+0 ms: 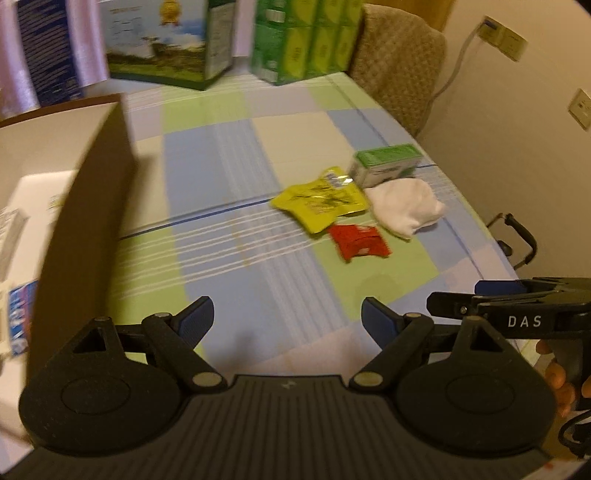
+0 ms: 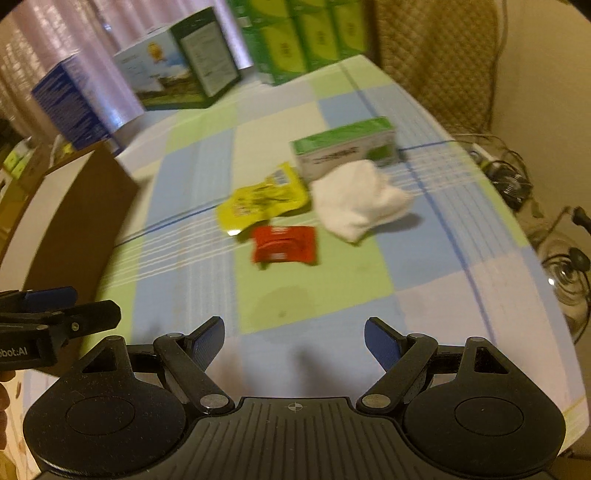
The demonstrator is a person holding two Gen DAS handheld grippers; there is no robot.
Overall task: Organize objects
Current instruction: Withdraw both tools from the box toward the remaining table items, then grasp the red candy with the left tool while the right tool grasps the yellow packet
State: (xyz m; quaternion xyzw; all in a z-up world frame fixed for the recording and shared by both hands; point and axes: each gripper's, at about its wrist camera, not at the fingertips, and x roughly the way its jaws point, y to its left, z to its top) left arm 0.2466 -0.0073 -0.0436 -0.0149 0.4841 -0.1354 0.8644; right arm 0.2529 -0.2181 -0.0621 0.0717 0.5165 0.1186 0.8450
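Note:
On the checked tablecloth [image 1: 229, 162] [image 2: 199, 177] lie a yellow sachet [image 1: 320, 201] [image 2: 263, 201], a red packet [image 1: 359, 240] [image 2: 284, 243], a white cloth bundle [image 1: 404, 206] [image 2: 356, 199] and a small green-and-white box [image 1: 386, 164] [image 2: 345, 149], close together. My left gripper [image 1: 287, 319] hovers open and empty, short of the pile. My right gripper [image 2: 294, 341] is open too, nothing between its fingers, also short of the red packet. Each gripper shows at the edge of the other's view: the right one [image 1: 509, 310], the left one [image 2: 55, 314].
An open cardboard box [image 1: 85, 206] [image 2: 74, 214] stands at the left with white and blue items inside. Tall cartons [image 1: 162, 40] [image 2: 184, 62] and green packs [image 1: 306, 37] [image 2: 299, 33] line the far edge. A padded chair [image 1: 399, 66] stands beyond the table, and cables [image 2: 509, 177] lie at the right.

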